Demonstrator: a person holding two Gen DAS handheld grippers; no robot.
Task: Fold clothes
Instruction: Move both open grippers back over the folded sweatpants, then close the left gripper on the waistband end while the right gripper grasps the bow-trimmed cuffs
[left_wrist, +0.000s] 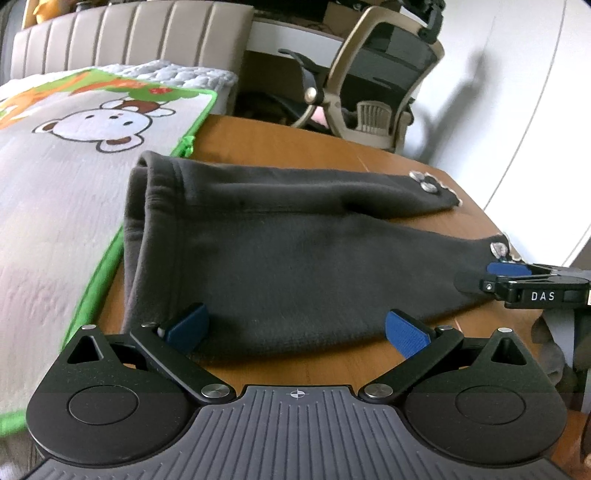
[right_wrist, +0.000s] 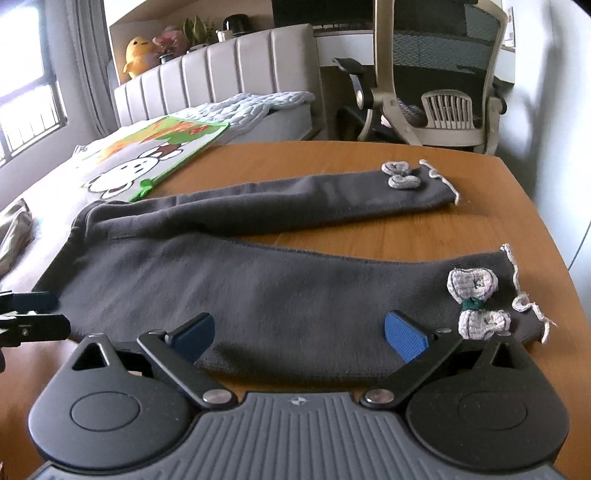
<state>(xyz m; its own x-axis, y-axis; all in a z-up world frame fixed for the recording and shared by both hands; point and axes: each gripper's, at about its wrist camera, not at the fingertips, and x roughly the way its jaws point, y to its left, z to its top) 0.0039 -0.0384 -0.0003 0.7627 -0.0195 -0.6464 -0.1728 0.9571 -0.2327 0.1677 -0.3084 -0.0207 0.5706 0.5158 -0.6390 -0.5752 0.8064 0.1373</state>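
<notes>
I see the dark grey trousers (right_wrist: 258, 280) lying flat on the wooden table (right_wrist: 424, 225), legs spread apart toward the cuffs, each cuff trimmed with a pale crocheted bow (right_wrist: 476, 302); beside the waistband lies a cartoon-monkey mat (left_wrist: 55, 177). My left gripper (left_wrist: 295, 332) sits at the waist end, jaws spread wide, holding nothing; my right gripper (right_wrist: 299, 332) hovers over the near leg beside its bow, jaws likewise spread.
</notes>
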